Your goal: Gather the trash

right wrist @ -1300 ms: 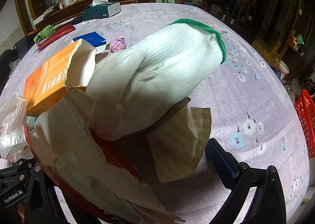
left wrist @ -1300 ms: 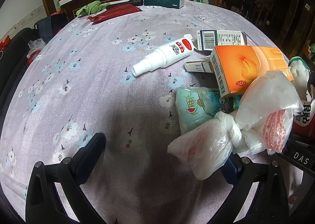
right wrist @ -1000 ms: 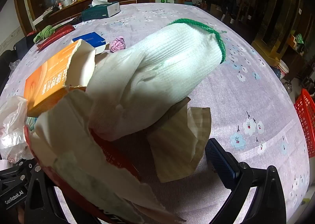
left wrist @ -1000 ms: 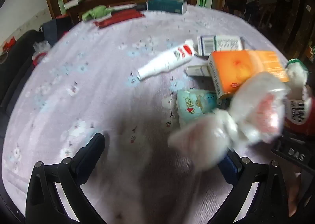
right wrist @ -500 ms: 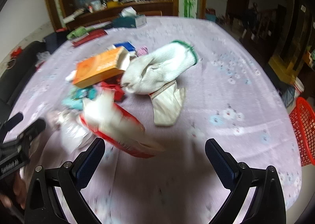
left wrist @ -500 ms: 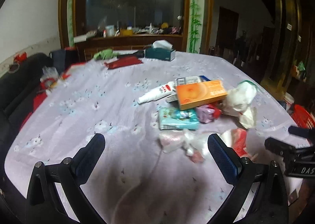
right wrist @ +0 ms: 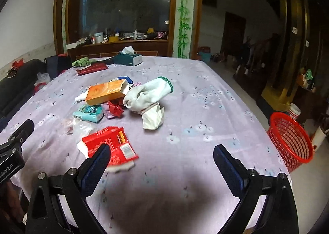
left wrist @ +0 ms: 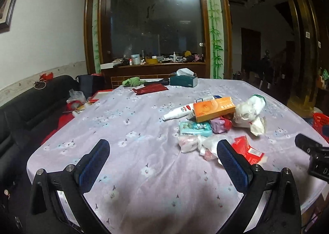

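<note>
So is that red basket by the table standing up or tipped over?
Upright. The red basket stands on the floor beside the table, mouth open upward; nothing shows inside.

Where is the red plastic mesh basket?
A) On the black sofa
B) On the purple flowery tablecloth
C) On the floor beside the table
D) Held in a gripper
C: the red plastic mesh basket stands on the pale floor past the right edge of the table, off the cloth, with nothing gripping it.

spray bottle [right wrist: 80, 97] mostly hidden, wrapper print perhaps blurred
</note>
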